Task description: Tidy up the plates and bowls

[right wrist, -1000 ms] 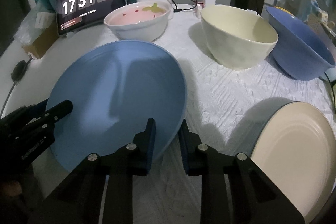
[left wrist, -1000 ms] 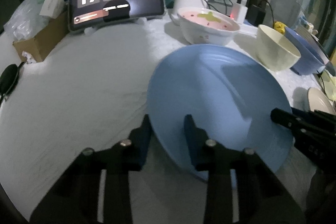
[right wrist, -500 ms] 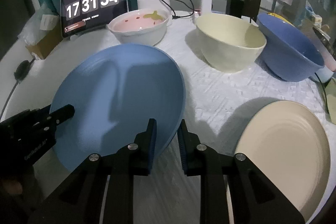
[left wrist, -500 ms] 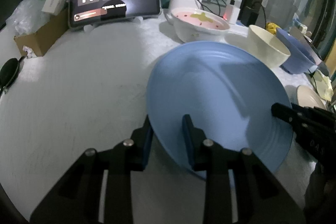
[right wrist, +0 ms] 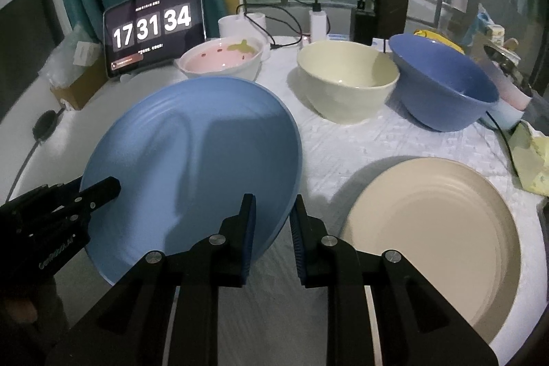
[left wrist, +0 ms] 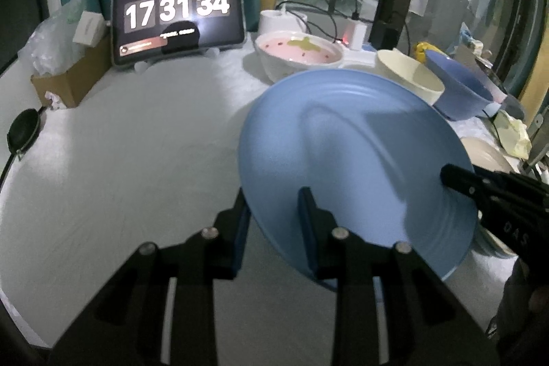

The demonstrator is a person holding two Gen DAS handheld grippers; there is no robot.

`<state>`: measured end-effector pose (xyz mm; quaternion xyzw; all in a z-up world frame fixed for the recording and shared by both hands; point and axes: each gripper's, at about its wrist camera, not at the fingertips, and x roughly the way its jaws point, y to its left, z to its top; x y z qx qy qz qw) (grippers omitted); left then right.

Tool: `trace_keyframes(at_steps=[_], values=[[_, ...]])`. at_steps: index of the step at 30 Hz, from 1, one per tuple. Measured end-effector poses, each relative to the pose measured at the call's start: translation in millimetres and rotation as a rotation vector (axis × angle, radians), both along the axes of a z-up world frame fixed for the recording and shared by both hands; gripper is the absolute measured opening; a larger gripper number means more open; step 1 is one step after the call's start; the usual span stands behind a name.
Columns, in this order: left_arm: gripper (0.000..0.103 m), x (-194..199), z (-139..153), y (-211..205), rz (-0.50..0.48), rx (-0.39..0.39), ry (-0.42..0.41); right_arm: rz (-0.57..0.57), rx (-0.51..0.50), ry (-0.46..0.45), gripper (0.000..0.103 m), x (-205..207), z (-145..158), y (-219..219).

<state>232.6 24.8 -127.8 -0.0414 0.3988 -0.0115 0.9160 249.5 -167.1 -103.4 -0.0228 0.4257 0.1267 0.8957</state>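
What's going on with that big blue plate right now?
Left gripper and right gripper both clamped on the round blue plate, plate tilted above the white tablecloth. Round cream plate flat alongside. Nothing blocking.

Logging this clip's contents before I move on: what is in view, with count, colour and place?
blue plate: 1, blue, held tilted over the table, left of cream plate
cream plate: 1, cream, flat at right
pink bowl: 1, white, pink inside, at back
cream bowl: 1, cream, middle back
blue bowl: 1, blue, tilted, back right
tablet: 1, black, clock on screen, back left
box: 1, brown, far left
left gripper: black, jaws on blue plate's rim
right gripper: black, jaws on the opposite rim
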Motion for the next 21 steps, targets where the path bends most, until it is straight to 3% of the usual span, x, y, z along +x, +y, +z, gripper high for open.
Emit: trace_keyframes(at_steps=[21], values=[[0.029,-23.0,16.7,-58.8,-0.075,0.029,-0.02,-0.079,0.045,-0.035,0.022,-30.6,12.1,-60.1]])
